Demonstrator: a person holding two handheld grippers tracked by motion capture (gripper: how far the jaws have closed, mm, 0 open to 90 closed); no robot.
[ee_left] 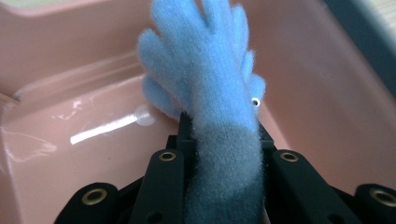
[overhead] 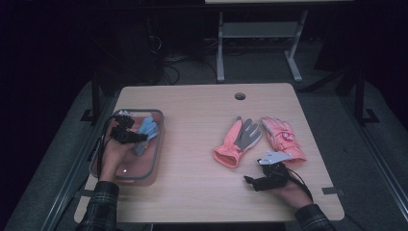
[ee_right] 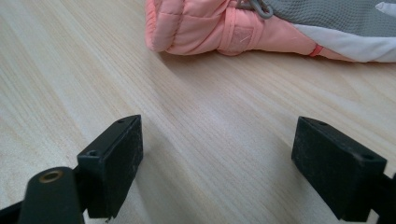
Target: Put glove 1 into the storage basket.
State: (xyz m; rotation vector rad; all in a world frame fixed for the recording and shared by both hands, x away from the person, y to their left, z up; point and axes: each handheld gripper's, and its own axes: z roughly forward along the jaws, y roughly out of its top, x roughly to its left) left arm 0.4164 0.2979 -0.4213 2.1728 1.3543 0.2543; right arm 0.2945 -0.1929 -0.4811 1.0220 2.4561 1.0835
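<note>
Left gripper [ee_left: 219, 140] clamps blue glove [ee_left: 205, 70] inside pink bin [overhead: 156, 144]; lower it flat onto the floor before releasing. Right gripper [ee_right: 217, 154] gapes wide, empty, near pink gloves [overhead: 240, 139].

Dim room surrounding a light wood-grain table [overhead: 192, 192]

Grey carpeted floor [overhead: 332, 115] is lying in shadow; a grey metal-framed stand [overhead: 260, 33] and tangled black cables [overhead: 168, 62] are sitting behind.
</note>
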